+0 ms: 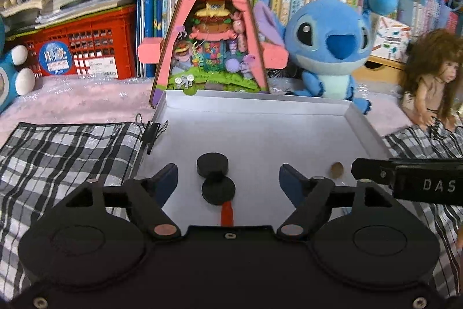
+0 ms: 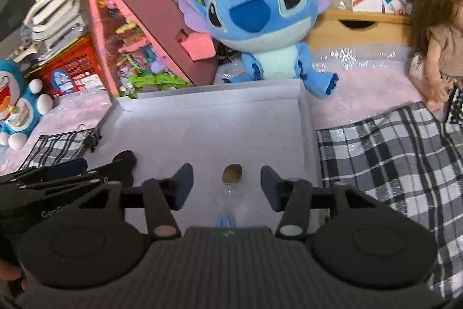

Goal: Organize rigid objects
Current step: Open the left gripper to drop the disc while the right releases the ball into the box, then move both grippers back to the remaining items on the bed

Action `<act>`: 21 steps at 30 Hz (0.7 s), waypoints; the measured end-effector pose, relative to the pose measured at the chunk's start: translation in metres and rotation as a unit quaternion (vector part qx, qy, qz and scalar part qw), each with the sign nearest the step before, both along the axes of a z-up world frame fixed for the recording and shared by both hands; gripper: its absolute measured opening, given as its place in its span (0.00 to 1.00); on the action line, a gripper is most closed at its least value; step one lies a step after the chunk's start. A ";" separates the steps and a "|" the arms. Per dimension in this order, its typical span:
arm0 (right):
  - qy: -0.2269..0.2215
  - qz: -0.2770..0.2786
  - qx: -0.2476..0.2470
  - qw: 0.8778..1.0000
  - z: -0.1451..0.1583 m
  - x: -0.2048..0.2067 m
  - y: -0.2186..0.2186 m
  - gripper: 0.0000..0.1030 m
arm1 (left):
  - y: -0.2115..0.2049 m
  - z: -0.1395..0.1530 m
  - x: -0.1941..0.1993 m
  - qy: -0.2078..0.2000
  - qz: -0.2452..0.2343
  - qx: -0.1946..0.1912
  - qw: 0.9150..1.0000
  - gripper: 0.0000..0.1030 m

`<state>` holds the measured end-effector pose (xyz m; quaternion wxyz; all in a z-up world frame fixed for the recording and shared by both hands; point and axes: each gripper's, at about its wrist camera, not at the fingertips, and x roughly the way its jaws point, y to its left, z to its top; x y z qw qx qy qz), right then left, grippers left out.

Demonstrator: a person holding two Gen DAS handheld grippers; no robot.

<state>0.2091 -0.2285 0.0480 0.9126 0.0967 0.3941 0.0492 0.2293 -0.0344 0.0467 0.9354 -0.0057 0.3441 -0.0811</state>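
Observation:
A shallow white tray (image 1: pixel 254 103) lies on the bed, also in the right wrist view (image 2: pixel 208 94). Two black round pieces (image 1: pixel 212 164) with a red stem (image 1: pixel 227 212) lie in it, between the open fingers of my left gripper (image 1: pixel 228 181). My right gripper (image 2: pixel 227 184) is open over the tray, around a small hourglass (image 2: pixel 232 193) with a brown cap (image 2: pixel 232 173) and a blue base. The brown cap also shows in the left wrist view (image 1: pixel 336 170). Neither gripper touches an object.
A blue plush toy (image 1: pixel 330 45), a pink triangular dollhouse (image 1: pixel 214 28), a doll (image 1: pixel 431 83) and a red crate (image 1: pixel 78 45) stand behind the tray. Checked cloths (image 1: pixel 66 152) flank it. A binder clip (image 1: pixel 152 131) grips the tray's left edge. My right gripper's arm (image 1: pixel 405 175) crosses at right.

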 end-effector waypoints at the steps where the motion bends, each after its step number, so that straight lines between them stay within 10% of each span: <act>1: -0.004 0.001 0.001 1.000 0.003 -0.005 -0.001 0.71 | 0.000 0.003 -0.007 -0.003 -0.003 0.002 1.000 0.74; 21: -0.092 0.038 -0.057 0.993 0.004 -0.142 -0.005 0.86 | 0.017 -0.006 -0.146 -0.047 -0.023 0.001 0.999 0.79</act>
